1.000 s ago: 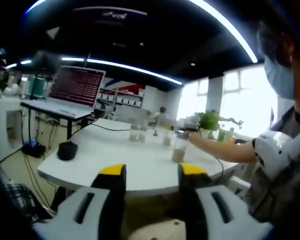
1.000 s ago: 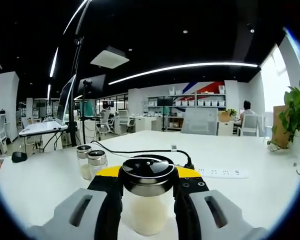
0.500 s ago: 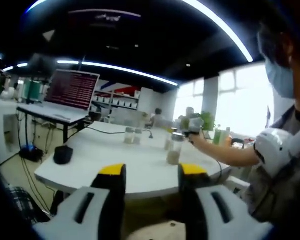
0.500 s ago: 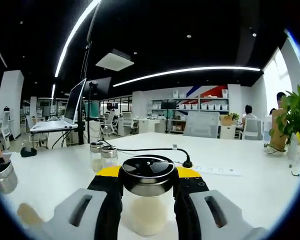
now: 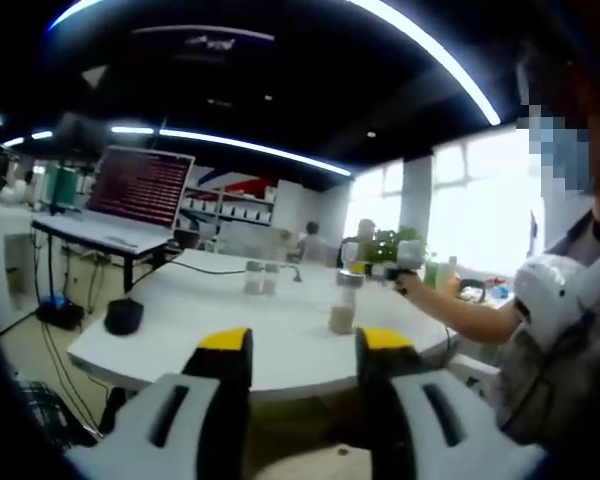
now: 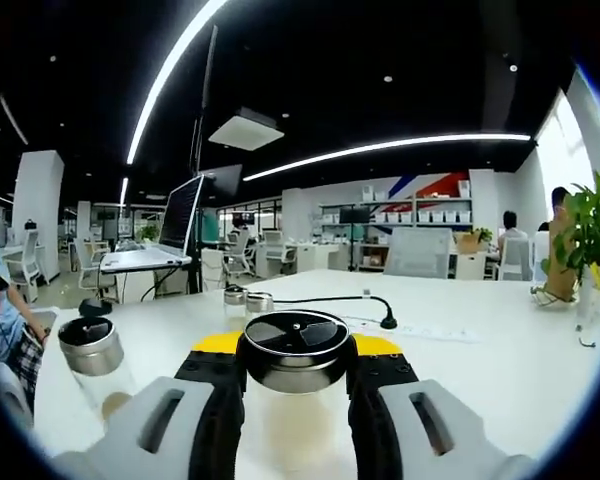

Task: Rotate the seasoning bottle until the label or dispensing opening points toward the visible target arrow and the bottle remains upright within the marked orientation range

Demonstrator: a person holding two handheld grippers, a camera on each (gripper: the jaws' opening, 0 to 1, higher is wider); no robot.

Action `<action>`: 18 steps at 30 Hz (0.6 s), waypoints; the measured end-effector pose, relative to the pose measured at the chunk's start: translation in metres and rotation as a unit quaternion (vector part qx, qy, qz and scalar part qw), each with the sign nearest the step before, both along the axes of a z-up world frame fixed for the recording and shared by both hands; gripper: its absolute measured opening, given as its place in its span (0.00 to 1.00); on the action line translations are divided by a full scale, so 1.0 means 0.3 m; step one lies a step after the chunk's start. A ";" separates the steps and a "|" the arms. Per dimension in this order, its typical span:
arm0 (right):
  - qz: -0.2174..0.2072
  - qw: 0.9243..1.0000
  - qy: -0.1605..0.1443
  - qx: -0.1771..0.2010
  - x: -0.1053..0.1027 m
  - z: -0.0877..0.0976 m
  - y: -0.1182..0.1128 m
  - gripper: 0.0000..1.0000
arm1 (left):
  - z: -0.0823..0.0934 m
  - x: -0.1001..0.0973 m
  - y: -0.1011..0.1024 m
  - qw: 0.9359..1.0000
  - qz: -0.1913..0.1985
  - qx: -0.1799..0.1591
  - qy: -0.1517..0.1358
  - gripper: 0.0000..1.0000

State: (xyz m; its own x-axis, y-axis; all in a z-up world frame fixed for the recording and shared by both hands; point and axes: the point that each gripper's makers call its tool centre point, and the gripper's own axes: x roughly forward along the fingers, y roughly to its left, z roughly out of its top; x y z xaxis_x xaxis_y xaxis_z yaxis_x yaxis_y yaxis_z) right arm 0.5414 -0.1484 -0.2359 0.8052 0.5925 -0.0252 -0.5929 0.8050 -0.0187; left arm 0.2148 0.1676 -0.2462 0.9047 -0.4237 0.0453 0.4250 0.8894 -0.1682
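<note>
A seasoning bottle (image 6: 295, 420) with a black and silver lid and pale contents stands upright between my right gripper's (image 6: 295, 375) jaws, which are shut on it. In the left gripper view the right gripper (image 5: 392, 266) is small and far off, held by a person's outstretched arm over the white table (image 5: 230, 330). A second bottle (image 5: 341, 304) stands on the table just in front of it and appears at the left in the right gripper view (image 6: 93, 358). My left gripper (image 5: 305, 345) is open with nothing between its jaws, low and short of the table's near edge.
Two small shakers (image 6: 247, 299) stand further back on the table, with a black cable and plug (image 6: 385, 322) beside them. A black mouse (image 5: 123, 315) lies at the table's left end. A laptop (image 5: 140, 190) on a side desk and a potted plant (image 6: 590, 235) flank the table.
The right gripper view has swung with the held bottle: the two shakers have slid rightward and the second bottle has come in at the left. My left gripper stays open and nearly still.
</note>
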 end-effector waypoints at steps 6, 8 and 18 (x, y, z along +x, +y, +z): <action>0.019 1.000 0.009 0.022 -0.107 0.015 -0.010 0.38 | -0.021 0.002 -0.008 1.000 -0.004 -0.003 0.006 0.43; 0.027 1.000 0.006 0.005 -0.132 0.017 -0.001 0.38 | -0.015 -0.001 -0.017 1.000 -0.006 0.000 0.005 0.43; 0.051 0.999 0.001 -0.002 -0.252 0.004 0.040 0.38 | 0.015 -0.008 -0.026 1.000 -0.011 0.005 -0.005 0.43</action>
State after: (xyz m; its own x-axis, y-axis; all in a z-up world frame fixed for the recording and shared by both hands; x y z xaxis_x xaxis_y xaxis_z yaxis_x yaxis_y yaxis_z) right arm 0.4659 -0.1363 -0.2347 0.7410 0.6709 -0.0297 -0.6715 0.7407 -0.0209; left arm 0.2124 0.1599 -0.2418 0.8944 -0.4446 0.0497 0.4466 0.8812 -0.1551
